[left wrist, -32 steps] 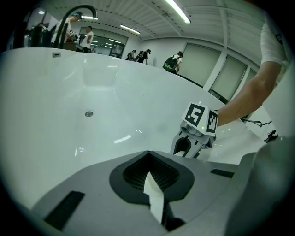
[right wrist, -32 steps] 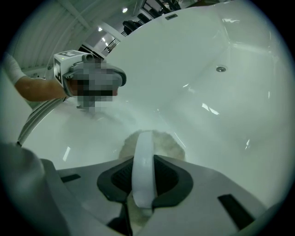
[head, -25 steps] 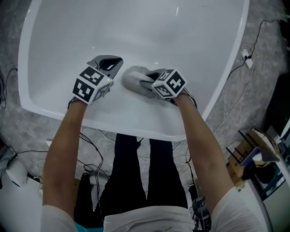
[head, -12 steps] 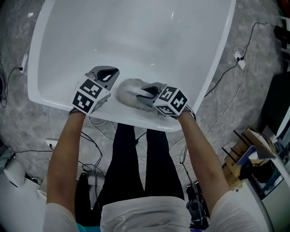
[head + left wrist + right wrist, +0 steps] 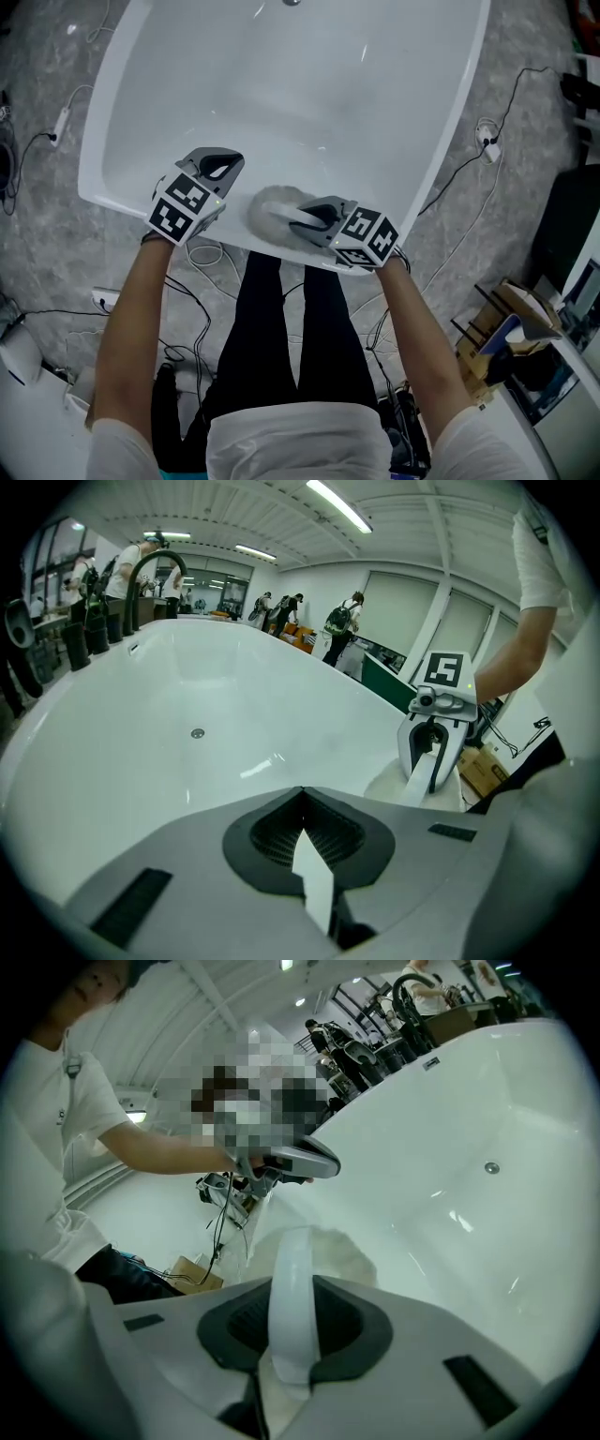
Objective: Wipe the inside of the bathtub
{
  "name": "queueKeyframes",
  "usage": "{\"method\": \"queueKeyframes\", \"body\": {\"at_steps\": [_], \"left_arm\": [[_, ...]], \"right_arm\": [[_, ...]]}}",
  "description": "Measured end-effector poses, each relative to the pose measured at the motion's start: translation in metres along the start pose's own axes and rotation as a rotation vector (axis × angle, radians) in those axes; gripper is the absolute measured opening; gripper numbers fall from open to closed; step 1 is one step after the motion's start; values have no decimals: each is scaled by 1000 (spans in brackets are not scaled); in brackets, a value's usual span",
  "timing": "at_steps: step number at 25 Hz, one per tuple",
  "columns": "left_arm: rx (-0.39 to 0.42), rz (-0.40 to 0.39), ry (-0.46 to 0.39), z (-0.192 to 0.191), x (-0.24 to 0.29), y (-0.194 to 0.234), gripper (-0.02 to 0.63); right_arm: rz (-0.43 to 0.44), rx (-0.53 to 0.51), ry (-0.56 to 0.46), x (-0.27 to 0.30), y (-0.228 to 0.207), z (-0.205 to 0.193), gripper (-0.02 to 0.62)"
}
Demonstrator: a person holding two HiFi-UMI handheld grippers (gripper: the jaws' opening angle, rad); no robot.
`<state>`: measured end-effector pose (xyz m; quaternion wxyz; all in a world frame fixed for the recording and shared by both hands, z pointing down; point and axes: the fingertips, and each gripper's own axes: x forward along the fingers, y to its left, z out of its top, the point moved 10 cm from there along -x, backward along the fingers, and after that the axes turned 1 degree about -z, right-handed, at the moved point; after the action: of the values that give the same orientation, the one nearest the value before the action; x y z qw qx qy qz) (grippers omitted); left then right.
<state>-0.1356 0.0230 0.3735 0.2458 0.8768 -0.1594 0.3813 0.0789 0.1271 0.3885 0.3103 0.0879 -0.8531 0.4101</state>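
The white bathtub (image 5: 375,94) fills the top of the head view, and its near rim lies just in front of the person. A white cloth (image 5: 267,208) rests bunched on the tub's near inner wall by the rim. My right gripper (image 5: 302,217) is shut on the cloth, which also bulges past its jaws in the right gripper view (image 5: 337,1251). My left gripper (image 5: 217,167) hovers over the near rim a little to the left of the cloth, shut and holding nothing. The left gripper view shows the right gripper (image 5: 431,752) standing on the cloth (image 5: 389,782).
A dark faucet (image 5: 155,564) stands at the tub's far end, and a small drain fitting (image 5: 197,733) sits in the inner wall. Cables and a plug strip (image 5: 487,131) lie on the grey floor around the tub. A cardboard box (image 5: 516,328) stands at the right.
Both grippers have drawn back towards the tub's near rim. The cloth has come along in the right gripper, from lower on the inner wall up to the rim.
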Motion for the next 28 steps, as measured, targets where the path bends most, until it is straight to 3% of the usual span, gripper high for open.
{"method": "queueKeyframes", "body": {"at_steps": [6, 20, 28], "left_arm": [[49, 27, 23, -1, -22, 9, 6], [-8, 112, -16, -9, -44, 36, 6], [-44, 174, -19, -2, -33, 49, 6]], "right_arm": [[27, -19, -29, 7, 12, 23, 94], [99, -20, -51, 61, 0, 70, 94], [98, -15, -43, 89, -31, 72, 94]]}}
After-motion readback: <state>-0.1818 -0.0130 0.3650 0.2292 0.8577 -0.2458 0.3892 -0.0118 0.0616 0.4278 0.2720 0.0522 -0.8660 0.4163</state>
